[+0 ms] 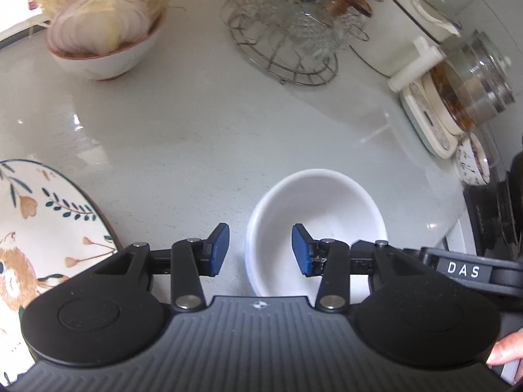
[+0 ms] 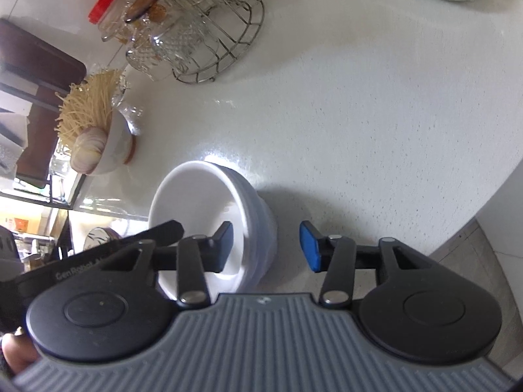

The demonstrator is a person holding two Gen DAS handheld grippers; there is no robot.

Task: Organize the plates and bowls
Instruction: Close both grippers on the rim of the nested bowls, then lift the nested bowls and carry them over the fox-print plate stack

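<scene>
A stack of white bowls (image 1: 327, 209) stands on the pale counter; it also shows in the right wrist view (image 2: 209, 202). My left gripper (image 1: 260, 250) is open, its fingers straddling the stack's left rim, one pad inside the top bowl. My right gripper (image 2: 268, 245) is open and straddles the stack's right rim, its left pad inside the bowl and its right pad outside. A flower-patterned plate (image 1: 42, 225) lies at the left edge in the left wrist view. Neither gripper holds anything.
A white bowl with onion and noodles (image 1: 104, 36) stands at the back left. A wire rack of glass cups (image 1: 287, 29) stands behind. A glass teapot (image 1: 470, 88) and a small patterned dish (image 1: 472, 163) sit at the right. The counter edge (image 2: 483, 209) drops off to the right.
</scene>
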